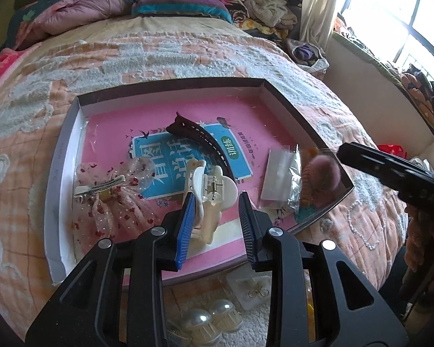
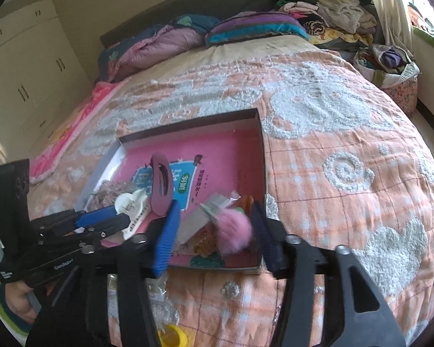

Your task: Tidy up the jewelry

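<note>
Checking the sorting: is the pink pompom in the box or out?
In: the pink pompom lies inside the box, near its right wall, between the right gripper's open fingers.

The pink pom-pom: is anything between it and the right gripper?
Nothing visible is. The pink pom-pom sits in the gap of the open right gripper, near the box's right front corner. A clear packet lies beside it, toward the left finger, not in front.
</note>
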The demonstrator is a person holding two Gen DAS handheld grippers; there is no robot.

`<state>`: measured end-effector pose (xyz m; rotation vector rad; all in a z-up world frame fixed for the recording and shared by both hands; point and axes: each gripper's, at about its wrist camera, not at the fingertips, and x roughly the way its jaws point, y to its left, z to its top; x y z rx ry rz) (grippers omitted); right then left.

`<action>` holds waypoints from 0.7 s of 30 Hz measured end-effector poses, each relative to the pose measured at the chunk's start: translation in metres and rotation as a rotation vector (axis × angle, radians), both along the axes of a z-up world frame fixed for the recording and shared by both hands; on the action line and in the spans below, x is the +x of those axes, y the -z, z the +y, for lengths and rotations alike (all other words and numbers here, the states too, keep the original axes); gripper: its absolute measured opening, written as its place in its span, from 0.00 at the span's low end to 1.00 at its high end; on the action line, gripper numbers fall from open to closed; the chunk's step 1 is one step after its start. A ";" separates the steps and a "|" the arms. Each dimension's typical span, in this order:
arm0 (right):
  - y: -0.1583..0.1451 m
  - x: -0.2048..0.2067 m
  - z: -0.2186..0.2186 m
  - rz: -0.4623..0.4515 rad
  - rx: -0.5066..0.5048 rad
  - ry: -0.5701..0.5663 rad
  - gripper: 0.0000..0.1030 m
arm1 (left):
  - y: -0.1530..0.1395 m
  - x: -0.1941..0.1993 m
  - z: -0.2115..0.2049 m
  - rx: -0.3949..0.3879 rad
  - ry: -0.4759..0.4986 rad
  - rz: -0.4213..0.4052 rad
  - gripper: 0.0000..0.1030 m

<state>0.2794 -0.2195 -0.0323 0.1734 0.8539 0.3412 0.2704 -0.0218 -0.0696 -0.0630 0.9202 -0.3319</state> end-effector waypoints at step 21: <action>-0.068 -0.076 -0.010 -0.156 0.067 -0.014 0.81 | -0.070 -0.062 0.012 -0.005 -0.043 -0.144 0.52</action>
